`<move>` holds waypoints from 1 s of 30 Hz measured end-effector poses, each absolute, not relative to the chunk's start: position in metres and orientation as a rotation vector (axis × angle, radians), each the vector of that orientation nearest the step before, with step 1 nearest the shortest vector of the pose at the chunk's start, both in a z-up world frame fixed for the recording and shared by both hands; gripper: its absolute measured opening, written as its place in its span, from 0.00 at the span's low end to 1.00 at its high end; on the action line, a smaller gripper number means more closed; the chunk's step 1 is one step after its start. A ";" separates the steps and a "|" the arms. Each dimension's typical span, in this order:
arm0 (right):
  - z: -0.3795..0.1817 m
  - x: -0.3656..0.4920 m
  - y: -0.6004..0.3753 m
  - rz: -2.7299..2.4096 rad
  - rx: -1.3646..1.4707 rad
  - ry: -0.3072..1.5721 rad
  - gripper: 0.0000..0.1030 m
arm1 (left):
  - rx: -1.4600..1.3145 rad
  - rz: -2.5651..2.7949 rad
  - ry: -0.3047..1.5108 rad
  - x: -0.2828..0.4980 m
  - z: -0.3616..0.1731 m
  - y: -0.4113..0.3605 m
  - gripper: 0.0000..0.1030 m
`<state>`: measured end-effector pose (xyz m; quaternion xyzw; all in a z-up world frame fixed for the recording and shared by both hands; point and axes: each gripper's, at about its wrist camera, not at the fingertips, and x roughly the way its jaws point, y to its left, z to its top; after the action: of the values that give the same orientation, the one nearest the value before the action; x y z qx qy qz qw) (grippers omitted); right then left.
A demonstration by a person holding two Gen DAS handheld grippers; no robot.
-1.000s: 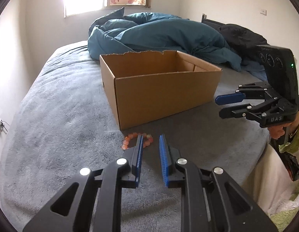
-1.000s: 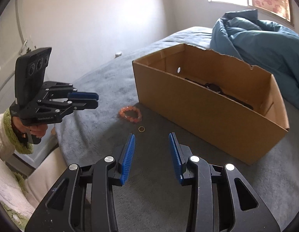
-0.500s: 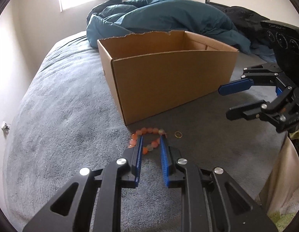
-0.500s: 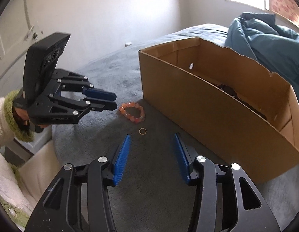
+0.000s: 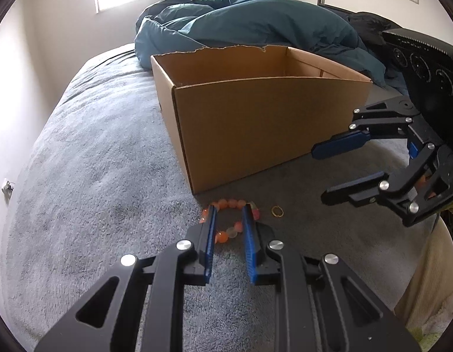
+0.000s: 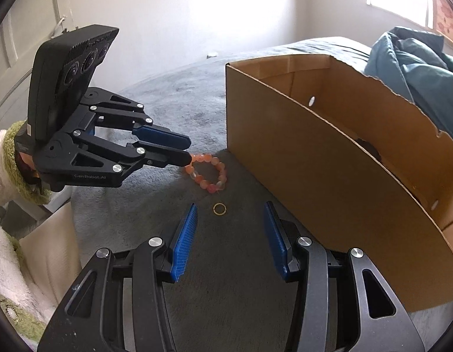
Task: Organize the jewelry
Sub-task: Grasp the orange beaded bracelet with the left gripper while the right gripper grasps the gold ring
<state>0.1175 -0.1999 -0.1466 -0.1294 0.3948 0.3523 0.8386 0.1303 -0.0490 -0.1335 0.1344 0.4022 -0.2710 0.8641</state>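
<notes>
A grey bed [image 5: 88,158] carries an open cardboard box [image 5: 255,135], near which the left claw [image 5: 228,220], narrowly parted, straddles an orange bead bracelet [image 6: 207,173] while the right claw [image 6: 229,220] spreads around a small gold ring [image 6: 219,208].

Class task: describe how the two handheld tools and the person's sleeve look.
Both tools, left tool and right tool, are black angular linkages with silver screws and ribbed blue finger pads. The left is marked "GenRobot.AI". The sleeve is fluffy white with a green cuff.
</notes>
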 end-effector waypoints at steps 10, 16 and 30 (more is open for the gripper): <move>-0.155 0.122 -0.193 0.775 -0.290 0.853 0.43 | 0.276 -0.576 0.847 0.134 -0.137 -0.046 0.23; -0.158 0.124 -0.193 0.788 -0.286 0.861 0.42 | 0.253 -0.633 0.826 0.128 -0.138 -0.041 0.42; -0.172 0.133 -0.182 0.845 -0.299 0.882 0.29 | 0.271 -0.692 0.803 0.122 -0.145 -0.046 0.44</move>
<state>0.1332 -0.1820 -0.1721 -0.1399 0.4123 0.3952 0.8089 0.1219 -0.0461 -0.1451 0.1286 0.3818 -0.3289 0.8541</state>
